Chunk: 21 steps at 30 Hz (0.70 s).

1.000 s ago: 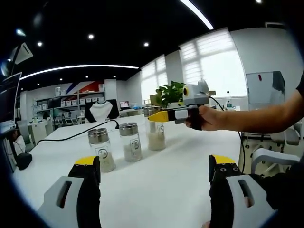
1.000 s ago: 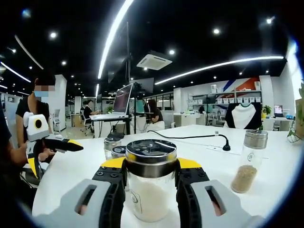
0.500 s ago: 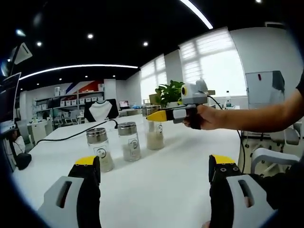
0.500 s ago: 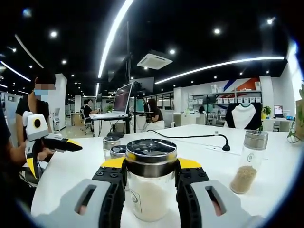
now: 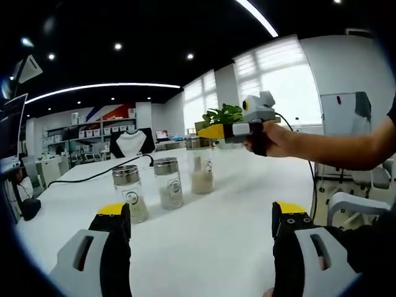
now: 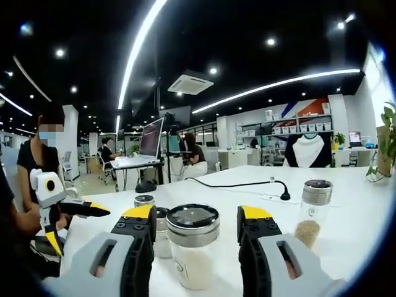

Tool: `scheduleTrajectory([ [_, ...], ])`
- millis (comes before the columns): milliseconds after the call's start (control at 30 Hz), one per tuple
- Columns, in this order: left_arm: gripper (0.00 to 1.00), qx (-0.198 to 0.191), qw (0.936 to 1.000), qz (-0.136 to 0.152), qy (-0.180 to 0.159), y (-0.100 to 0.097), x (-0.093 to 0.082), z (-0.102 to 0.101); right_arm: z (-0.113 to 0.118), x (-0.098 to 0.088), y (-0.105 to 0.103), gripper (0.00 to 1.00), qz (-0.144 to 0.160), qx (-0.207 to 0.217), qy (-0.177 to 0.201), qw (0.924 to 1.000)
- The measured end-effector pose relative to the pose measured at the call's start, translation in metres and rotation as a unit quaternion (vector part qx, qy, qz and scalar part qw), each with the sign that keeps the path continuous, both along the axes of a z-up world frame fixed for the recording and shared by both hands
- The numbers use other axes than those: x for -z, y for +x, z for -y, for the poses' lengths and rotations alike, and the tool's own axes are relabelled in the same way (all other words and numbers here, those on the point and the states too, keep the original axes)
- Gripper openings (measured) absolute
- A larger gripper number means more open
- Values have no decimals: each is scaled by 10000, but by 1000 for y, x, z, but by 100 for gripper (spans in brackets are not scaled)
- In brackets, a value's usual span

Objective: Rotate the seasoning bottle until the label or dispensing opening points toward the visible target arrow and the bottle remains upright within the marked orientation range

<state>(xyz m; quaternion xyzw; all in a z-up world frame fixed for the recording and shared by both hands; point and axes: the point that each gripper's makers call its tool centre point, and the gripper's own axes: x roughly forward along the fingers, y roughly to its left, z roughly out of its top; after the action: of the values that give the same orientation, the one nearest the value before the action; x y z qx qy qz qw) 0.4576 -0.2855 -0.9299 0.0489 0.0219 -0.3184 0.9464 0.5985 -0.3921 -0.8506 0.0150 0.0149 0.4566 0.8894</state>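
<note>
Three glass seasoning bottles with metal lids stand in a row on the white table (image 5: 235, 210): the near one (image 5: 130, 193), the middle one (image 5: 169, 183) and the far one (image 5: 202, 167), which holds white grains. My right gripper (image 5: 213, 131) hovers just above the far bottle's lid, held by a hand. In the right gripper view that bottle (image 6: 193, 250) stands upright below and between the jaws of my right gripper (image 6: 197, 214), which is open and not touching it. My left gripper (image 5: 201, 216) is open and holds nothing, short of the near bottle.
Another bottle (image 6: 309, 207) with brownish grains stands to the right, and two more (image 6: 145, 202) behind the white-grain one. A black cable (image 5: 99, 176) crosses the far table. A potted plant (image 5: 223, 116) is behind. A person holds the left gripper (image 6: 62, 207).
My right gripper has opened, let go of the white-grain bottle and risen above its lid. The bottle stays upright. My left gripper has not moved.
</note>
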Motion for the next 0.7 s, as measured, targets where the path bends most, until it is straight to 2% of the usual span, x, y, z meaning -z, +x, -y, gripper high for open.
scheduleTrajectory([
  [133, 100, -11, 10000, -1, -9, 0, -1, -1, 11, -9, 8, 55, 127, 331, -144, 9993],
  [267, 100, -39, 10000, -7, -12, 1, -1, -4, 25, -19, 18, 46, 259, 584, -197, 9978],
  [333, 100, -43, 10000, -8, -24, 1, -1, -5, 29, -23, 23, 50, 248, 661, -97, 9975],
  [367, 100, -46, 10000, -5, -33, 0, -2, -5, 35, -22, 28, 53, 129, 851, -83, 9963],
  [467, 100, -49, 10000, -1, -34, 1, -2, -5, 45, -21, 41, 54, 216, 1147, -257, 9928],
  [533, 100, -46, 10000, -25, 2, 1, -1, -5, 58, -21, 53, 53, 231, 1498, -202, 9882],
  [633, 100, -85, 9999, 8, 106, 1, -1, -6, 70, -15, 69, 52, 276, 1804, -371, 9825],
  [700, 100, -75, 9999, -3, 92, 1, -1, -6, 72, -9, 77, 52, 209, 1860, -461, 9813],
])
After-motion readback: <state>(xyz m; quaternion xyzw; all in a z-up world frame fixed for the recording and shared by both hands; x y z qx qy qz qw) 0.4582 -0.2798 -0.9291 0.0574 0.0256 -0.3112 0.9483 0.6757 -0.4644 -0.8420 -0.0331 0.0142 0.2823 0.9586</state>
